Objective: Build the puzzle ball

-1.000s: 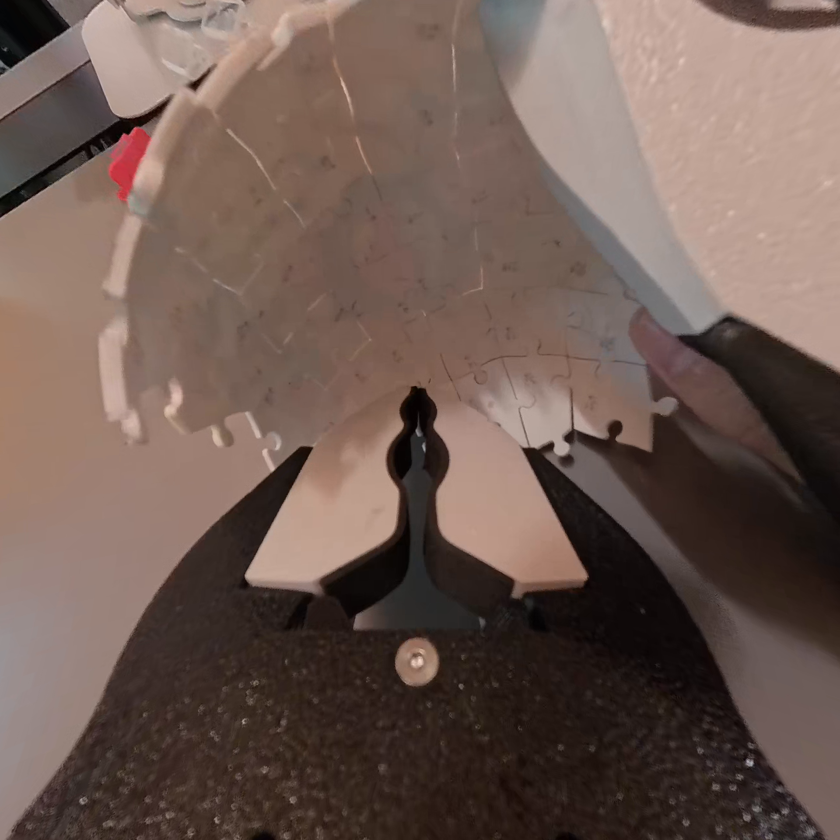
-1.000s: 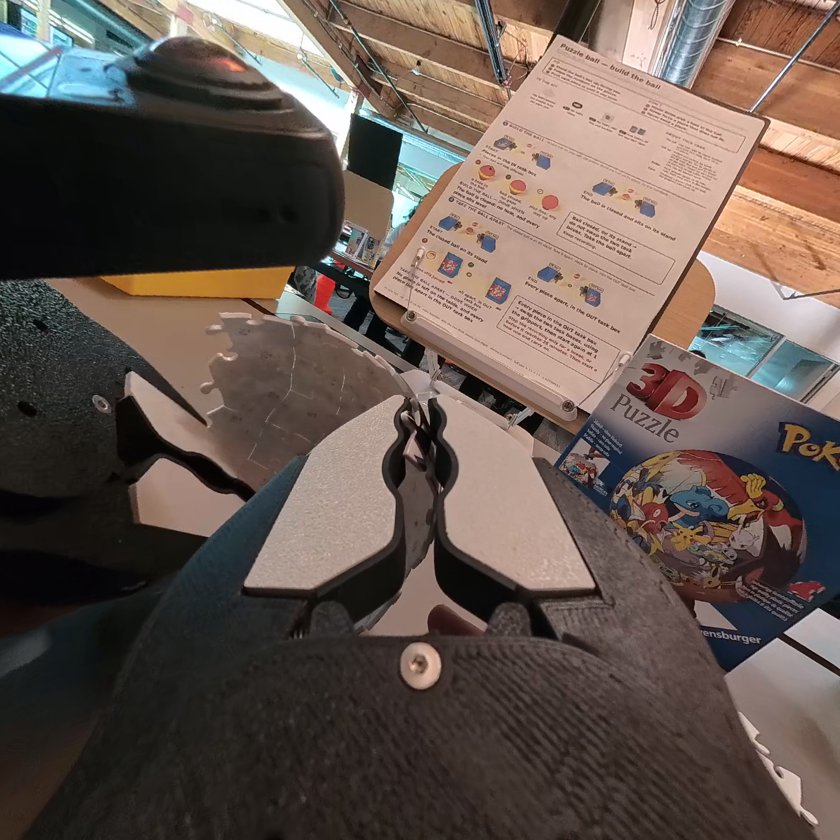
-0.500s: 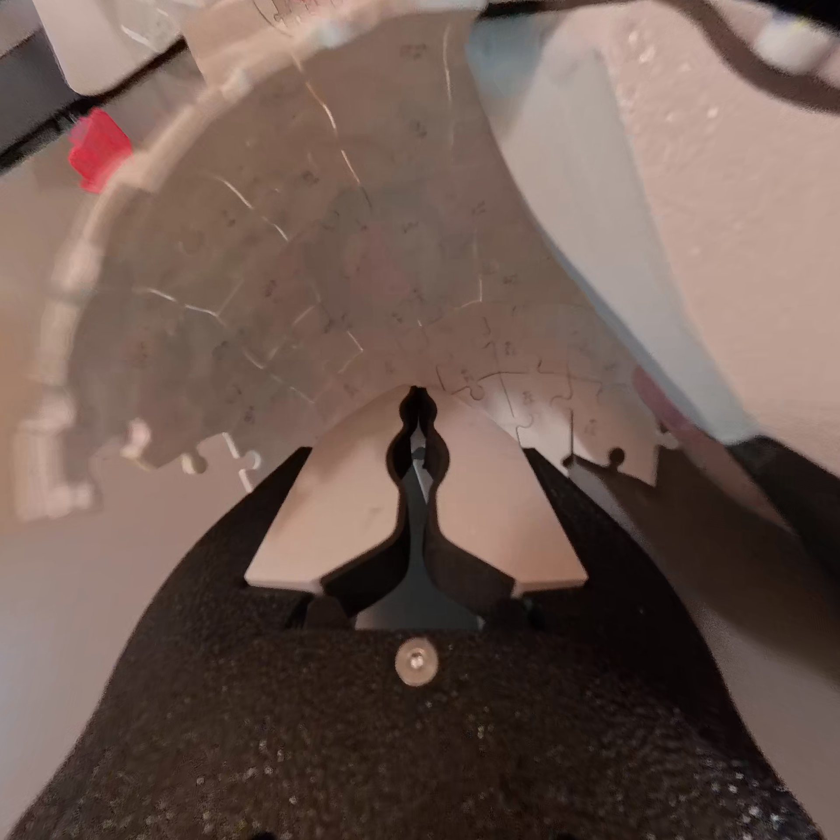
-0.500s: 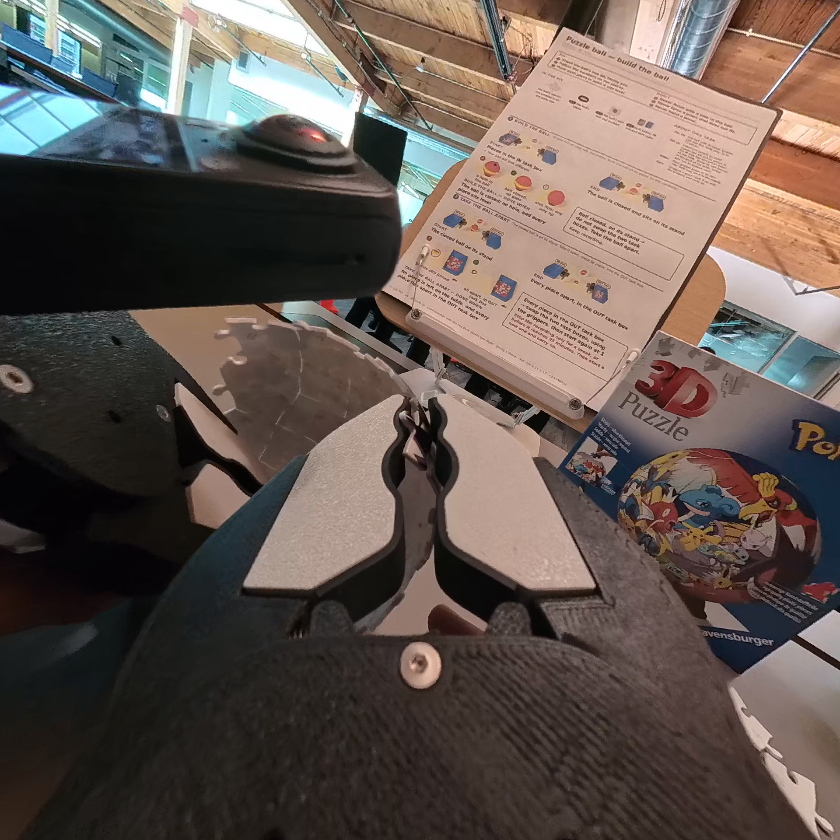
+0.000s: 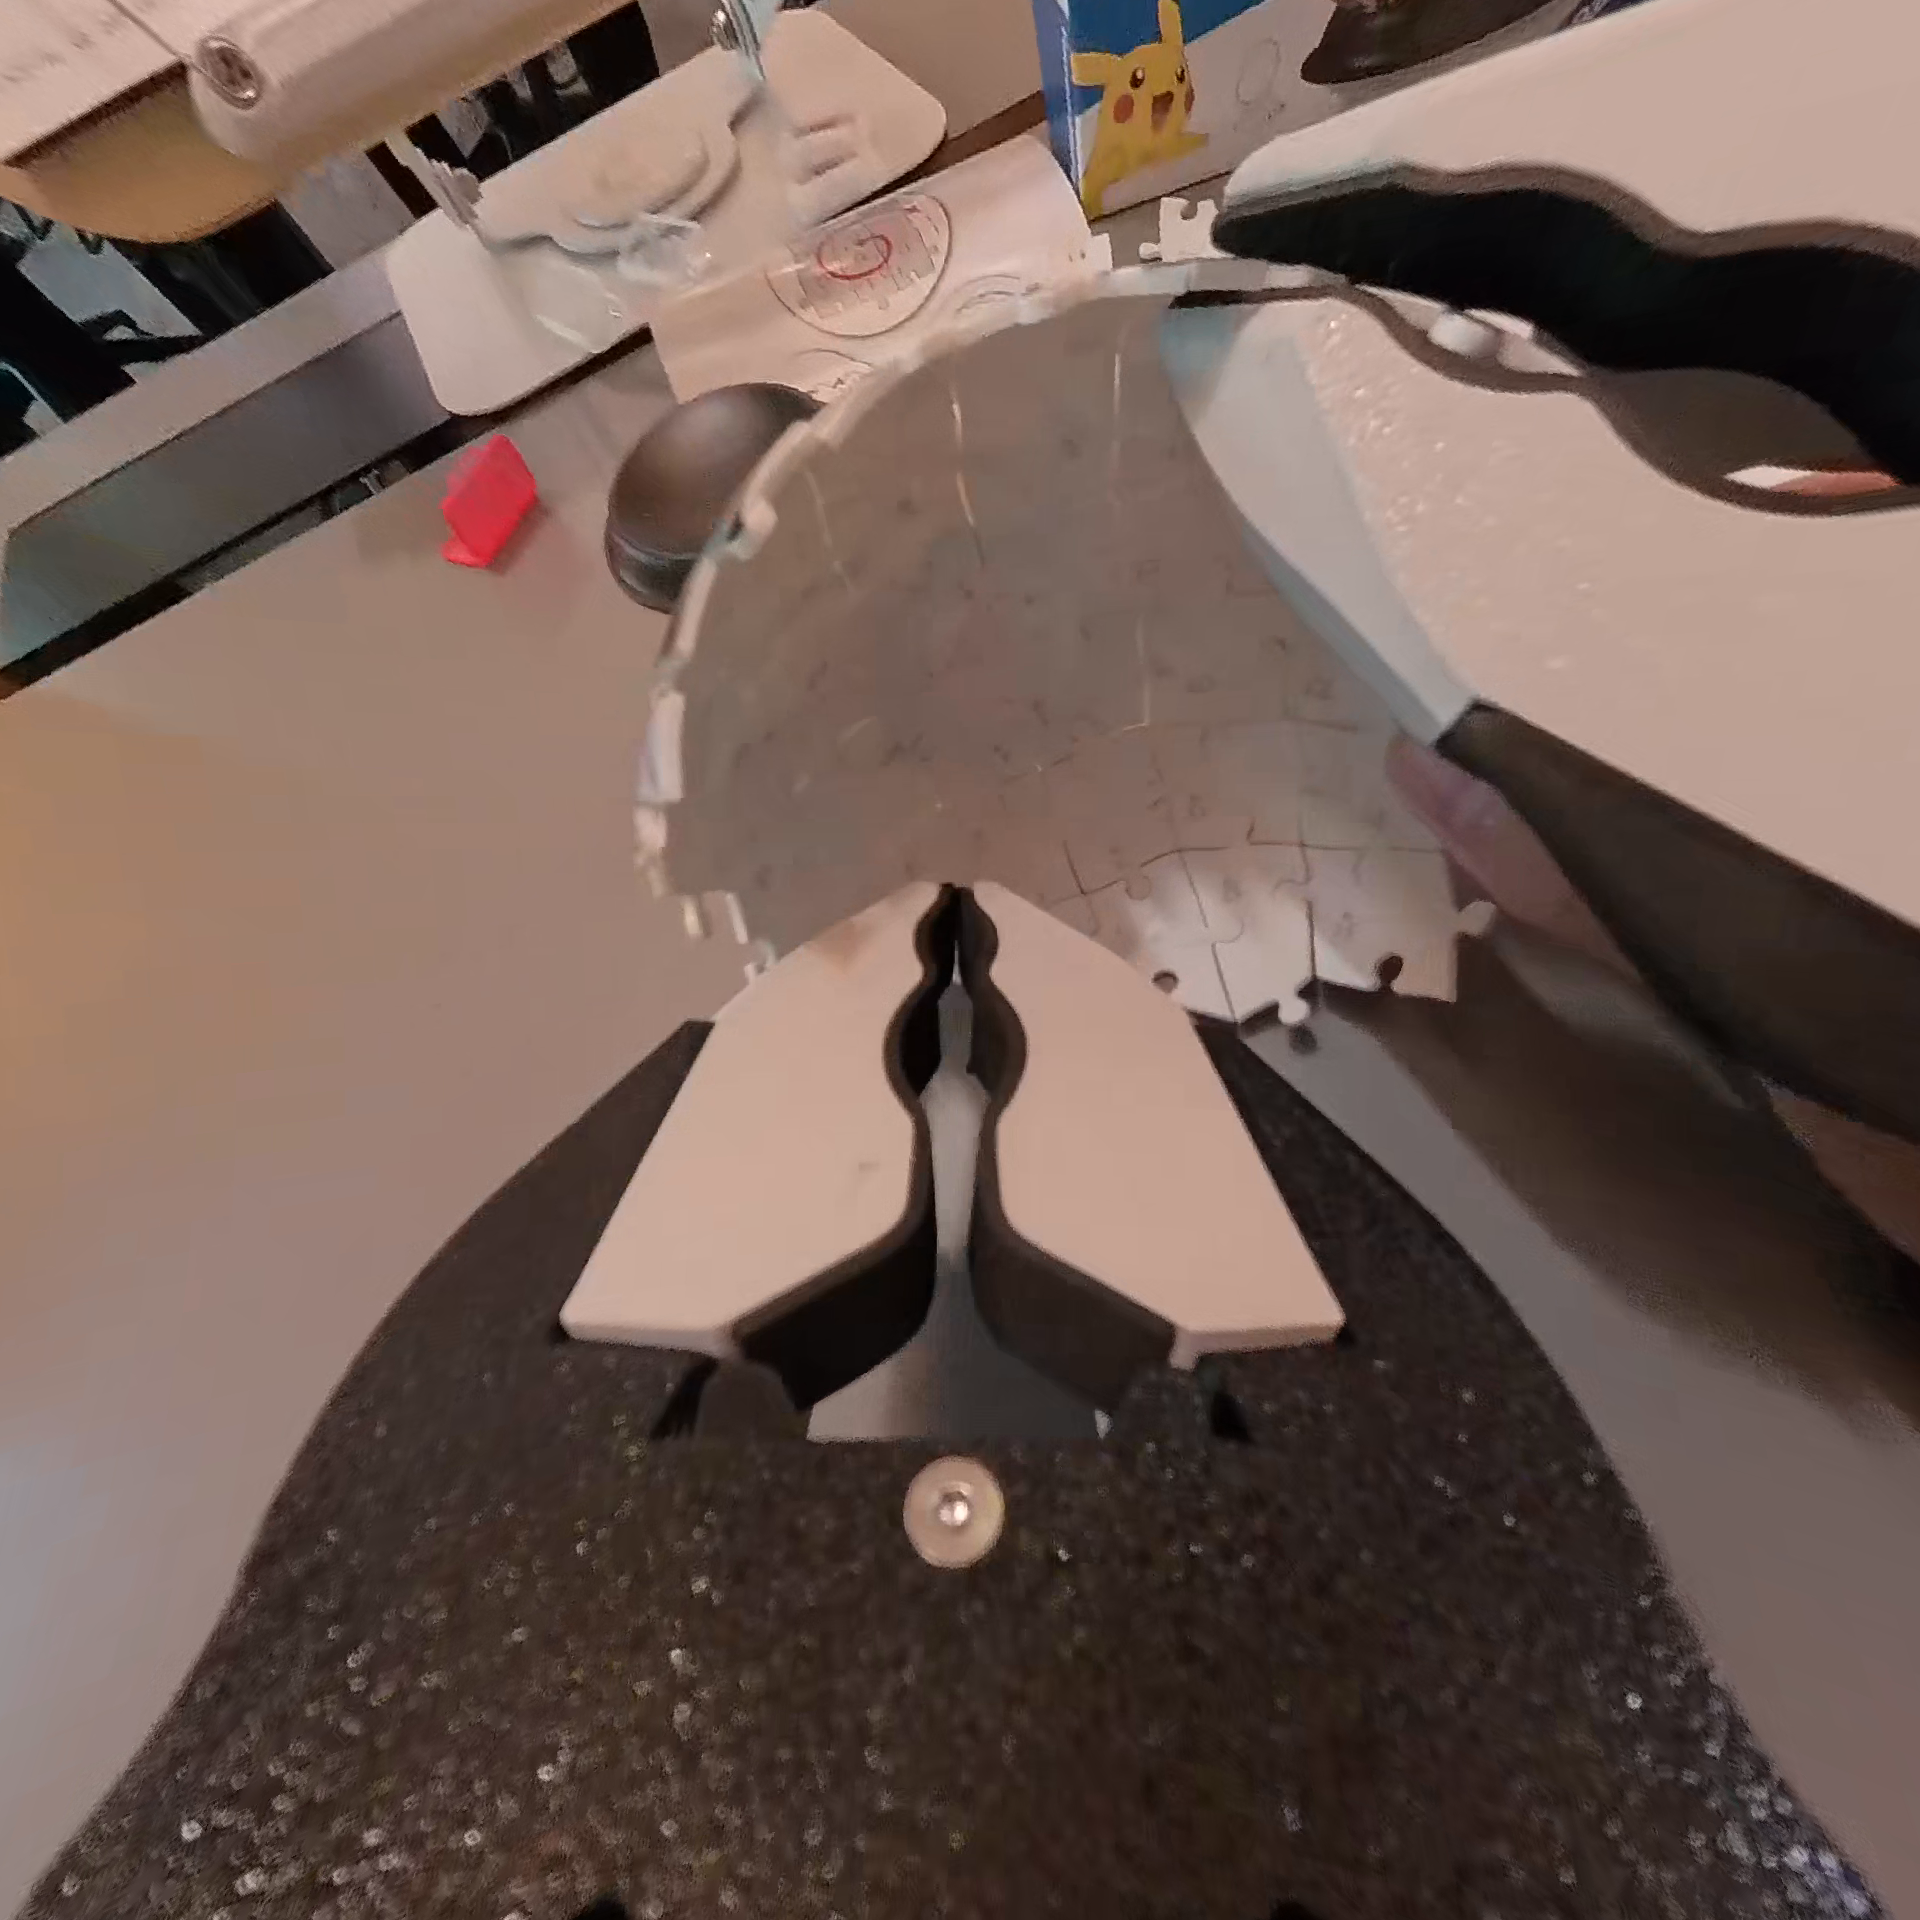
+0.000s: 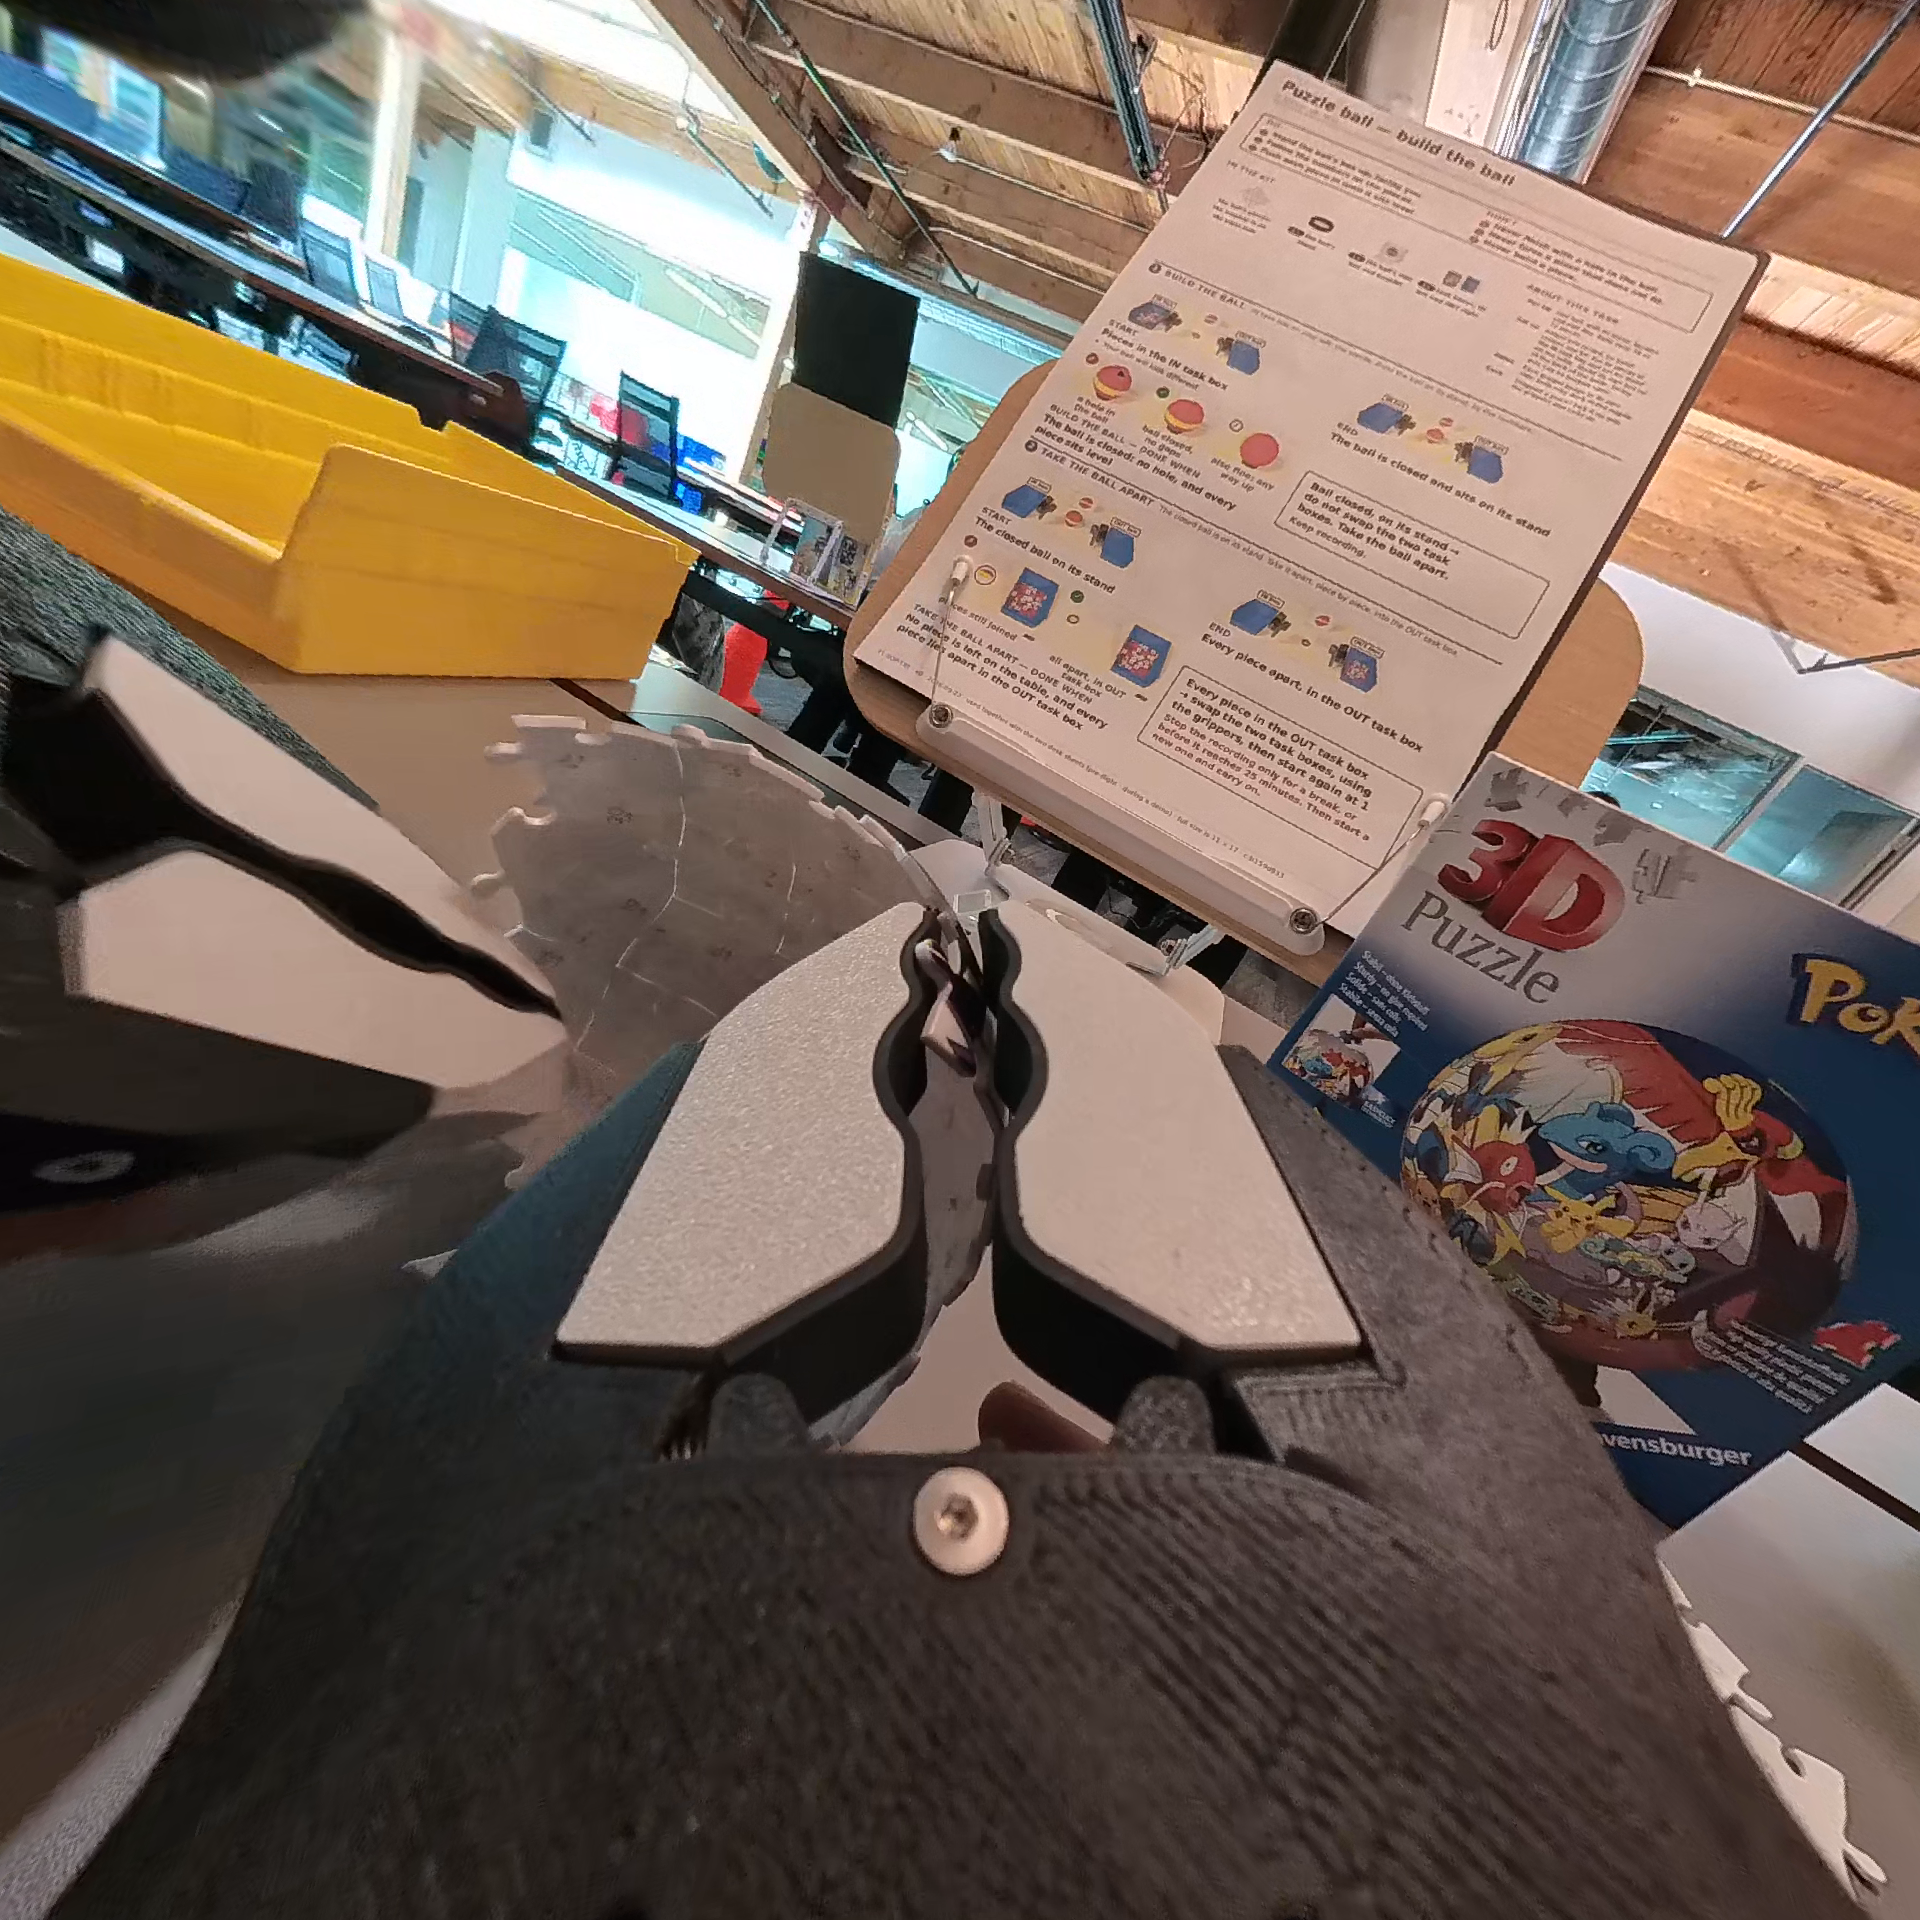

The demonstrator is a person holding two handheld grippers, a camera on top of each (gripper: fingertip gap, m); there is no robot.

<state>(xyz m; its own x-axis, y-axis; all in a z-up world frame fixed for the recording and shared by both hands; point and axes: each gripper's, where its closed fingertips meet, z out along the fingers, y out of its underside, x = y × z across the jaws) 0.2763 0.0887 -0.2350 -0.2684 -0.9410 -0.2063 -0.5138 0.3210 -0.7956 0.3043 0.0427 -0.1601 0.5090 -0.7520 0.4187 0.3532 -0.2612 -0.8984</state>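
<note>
A curved grey section of joined puzzle pieces [image 5: 987, 675] is held up off the tan table [image 5: 312, 935], its blank inner side towards me. My left gripper [image 5: 954, 914] is shut on the section's lower edge. My right gripper [image 5: 1236, 234] comes in from the upper right and pinches its far edge. In the right wrist view my right gripper [image 6: 961, 925] is shut on the section's rim, which shows between the jaws. The section [image 6: 686, 862] fans out to the left, where my left gripper [image 6: 540, 1008] clamps it. A person's fingertip [image 5: 1455, 821] touches its right edge.
The blue puzzle box [image 6: 1621, 1143] stands at the right behind a clipboard stand with an instruction sheet [image 6: 1299, 499]. Stacked yellow bins [image 6: 312, 520] sit at the back left. Loose white pieces [image 6: 1766, 1714] lie at the lower right. A dark dome [image 5: 686, 488] and a red block [image 5: 488, 509] lie behind the section. The gap from one gripper's tips to the other's is roughly 9 cm. The left tips stand about 15 cm off the dark dome [image 5: 686, 488].
Both grippers stay shut on the section. The left gripper has swung left and down in the right wrist view, uncovering the yellow bins. The section now looks smaller and sits further right in the left wrist view.
</note>
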